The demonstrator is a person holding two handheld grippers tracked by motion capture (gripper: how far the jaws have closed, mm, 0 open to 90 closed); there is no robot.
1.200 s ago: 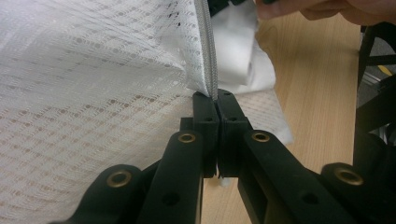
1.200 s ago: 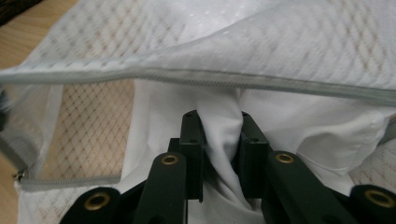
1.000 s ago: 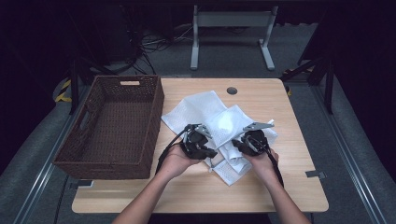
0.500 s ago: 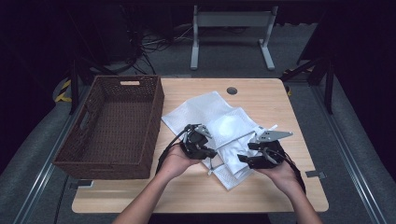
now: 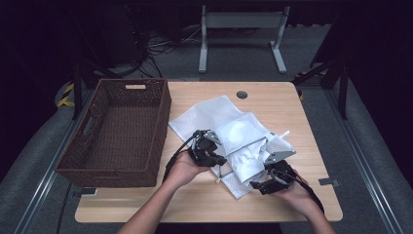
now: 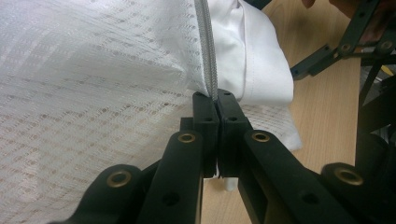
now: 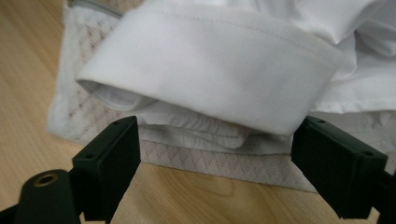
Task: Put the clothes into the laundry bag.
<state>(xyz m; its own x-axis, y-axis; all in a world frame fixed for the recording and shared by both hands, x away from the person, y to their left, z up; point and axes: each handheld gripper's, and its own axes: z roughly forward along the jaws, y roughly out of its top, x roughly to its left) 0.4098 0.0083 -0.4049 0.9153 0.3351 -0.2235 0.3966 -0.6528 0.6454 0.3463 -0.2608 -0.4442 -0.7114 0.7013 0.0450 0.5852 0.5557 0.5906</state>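
A white mesh laundry bag lies on the table with a white garment bunched at its mouth. My left gripper is shut on the bag's grey zipper edge, which runs up from between the fingertips of the left gripper. My right gripper sits at the garment's near right side. Its jaws have just been opening and now stand wide. In the right gripper view the garment's folded cuff and the mesh bag lie just ahead of the right gripper, untouched by its pads.
A dark wicker basket stands along the table's left side, close to my left hand. Bare wood shows behind and to the right of the bag. A round cable hole sits near the far edge.
My right gripper has pulled back toward the table's near edge, and its jaws have spread wide, off the cloth. The left gripper has stayed put, shut on the zipper edge.
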